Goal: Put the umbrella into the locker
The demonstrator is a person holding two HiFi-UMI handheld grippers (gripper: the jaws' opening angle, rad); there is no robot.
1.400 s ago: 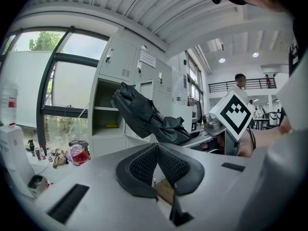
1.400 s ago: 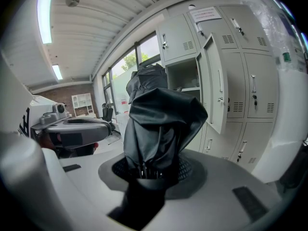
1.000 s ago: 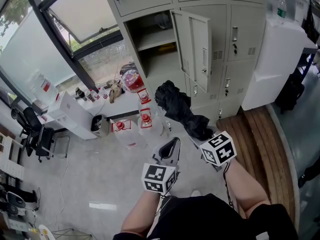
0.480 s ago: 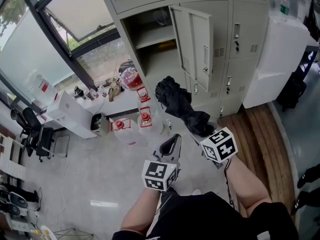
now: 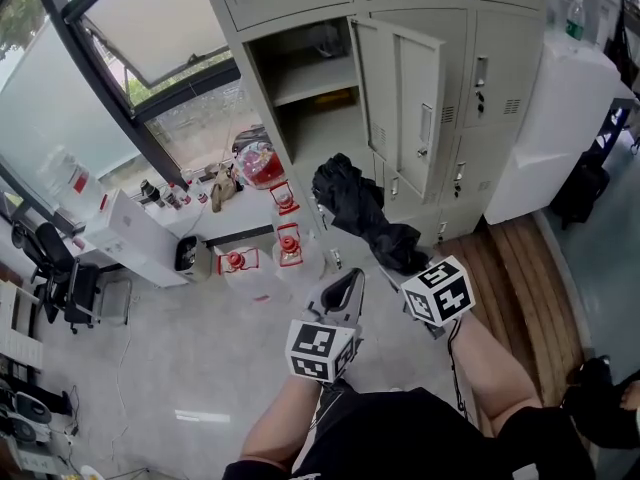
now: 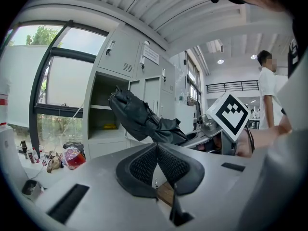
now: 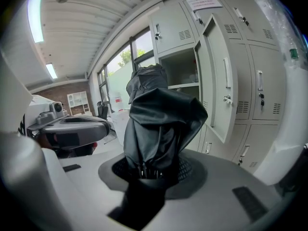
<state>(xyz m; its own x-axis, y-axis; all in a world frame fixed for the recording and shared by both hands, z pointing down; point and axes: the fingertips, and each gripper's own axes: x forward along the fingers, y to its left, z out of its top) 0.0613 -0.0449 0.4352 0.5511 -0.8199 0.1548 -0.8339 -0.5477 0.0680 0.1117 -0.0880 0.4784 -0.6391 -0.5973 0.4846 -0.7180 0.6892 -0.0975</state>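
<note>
Now, right gripper [image 5: 398,266]: you are clenching its jaws on 1 end of the folded black umbrella [image 5: 358,211].
umbrella: it is sticking out ahead of those jaws, pointing toward the open locker [image 5: 310,88] and not touching it.
left gripper [image 5: 347,286]: you are holding its 2 jaws pressed together on nothing, just beside your right gripper.
locker door [image 5: 405,98]: it is standing open, ahead of the jaws.

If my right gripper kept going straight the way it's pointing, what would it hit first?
Likely the open locker compartment, near its shelf, with the black umbrella clamped in the right gripper arriving first; depth is hard to judge.
</note>
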